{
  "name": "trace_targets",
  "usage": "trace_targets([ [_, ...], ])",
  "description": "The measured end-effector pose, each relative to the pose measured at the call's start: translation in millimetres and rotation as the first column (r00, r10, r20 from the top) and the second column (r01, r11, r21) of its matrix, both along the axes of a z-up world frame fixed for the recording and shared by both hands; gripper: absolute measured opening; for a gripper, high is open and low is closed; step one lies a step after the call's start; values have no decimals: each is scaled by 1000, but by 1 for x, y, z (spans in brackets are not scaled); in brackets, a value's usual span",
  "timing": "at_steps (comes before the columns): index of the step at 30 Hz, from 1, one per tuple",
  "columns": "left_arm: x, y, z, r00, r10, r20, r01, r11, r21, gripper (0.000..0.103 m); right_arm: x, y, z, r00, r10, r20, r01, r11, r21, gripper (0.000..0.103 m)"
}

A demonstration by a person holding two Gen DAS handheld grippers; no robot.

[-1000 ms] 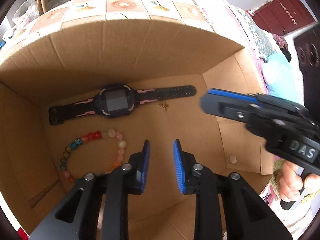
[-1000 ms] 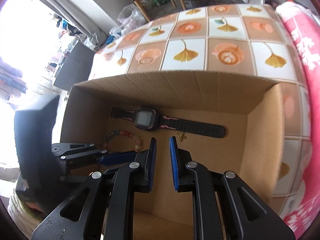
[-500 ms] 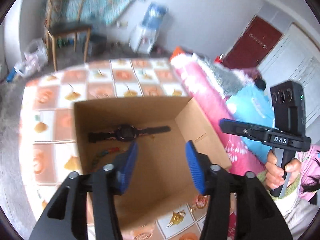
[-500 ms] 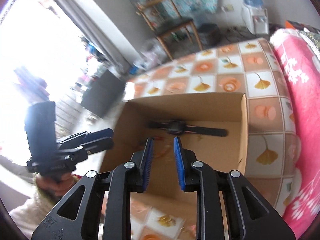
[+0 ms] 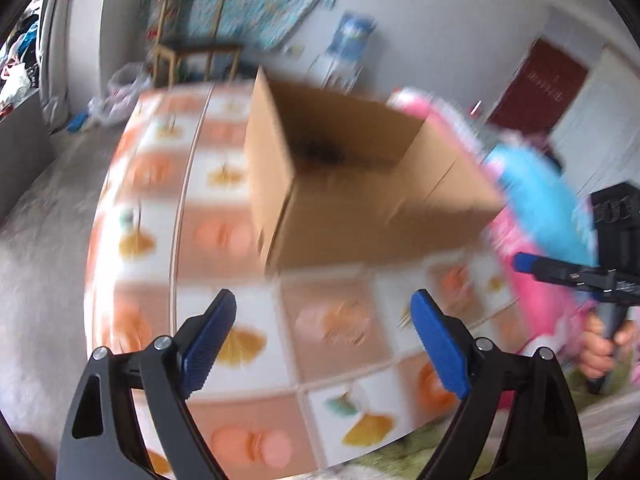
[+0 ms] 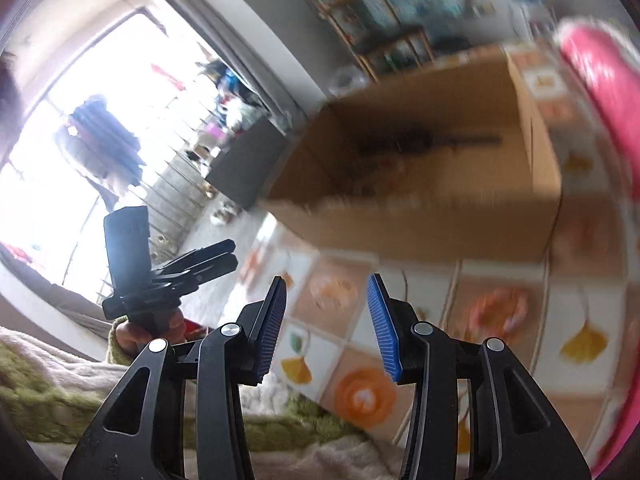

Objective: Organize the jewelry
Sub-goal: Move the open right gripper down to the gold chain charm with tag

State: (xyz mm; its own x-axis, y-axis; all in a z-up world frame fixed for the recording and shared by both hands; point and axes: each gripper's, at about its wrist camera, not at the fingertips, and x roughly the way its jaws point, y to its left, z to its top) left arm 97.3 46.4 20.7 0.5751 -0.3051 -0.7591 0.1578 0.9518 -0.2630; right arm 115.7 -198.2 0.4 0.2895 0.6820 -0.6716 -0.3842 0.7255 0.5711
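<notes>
Left wrist view. The left gripper [image 5: 324, 344] has pulled back out of the cardboard box [image 5: 360, 216]; a second ago its fingers were down inside the box, close over the bead bracelet and the watch, and now the whole box is seen from outside, well ahead of the tips. The jaws are opening and stand widely spread, with nothing between them but the patterned tablecloth [image 5: 224, 236] below. A dark blur [image 5: 320, 152] low inside the box is probably the watch (motion blur prevents a firm reading). The bracelet cannot be made out here. At the right edge, the right gripper [image 5: 520, 261] shows side-on, held by a hand [image 5: 600, 350].

Right wrist view. The right gripper [image 6: 327, 322] has withdrawn in the same way: earlier it hung over the box floor, now it is over the tablecloth near the table edge. Its jaws are opening, partly spread, and empty. The watch [image 6: 424, 142] lies as a dark strip on the box floor. The left gripper [image 6: 224, 254] appears to the left, clear of the box.

Assessment. Both tools are empty and retreating while the jewelry remains in the box. This suggests the placing step is finished, with the task at or near its end.
</notes>
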Motion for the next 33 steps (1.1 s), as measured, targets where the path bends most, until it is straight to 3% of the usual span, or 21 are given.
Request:
trace_targets([
  [4, 0, -23, -40, 999, -22, -42, 27, 993, 119, 87, 0, 5, -39, 993, -49, -109, 46, 998, -31, 29],
  [9, 8, -35, -62, 998, -46, -45, 53, 985, 164, 87, 3, 22, -49, 995, -87, -46, 75, 975, -210, 25],
  [17, 13, -50, -78, 997, -65, -36, 72, 963, 258, 88, 0, 56, -55, 1000, 4, -17, -8, 968, -252, 22],
  [23, 13, -51, -81, 998, -48, -46, 59, 956, 287, 97, 6, 69, -63, 999, 8, -39, -19, 954, -299, 21],
  [30, 12, -48, -81, 998, -37, -48, 49, 954, 295, 97, 15, 81, -67, 1000, 9, -13, -13, 943, -334, 19],
  [33, 12, -47, -81, 998, -41, -48, 53, 954, 296, 97, 18, 91, -67, 1000, 24, 3, -21, 937, -349, 13],
])
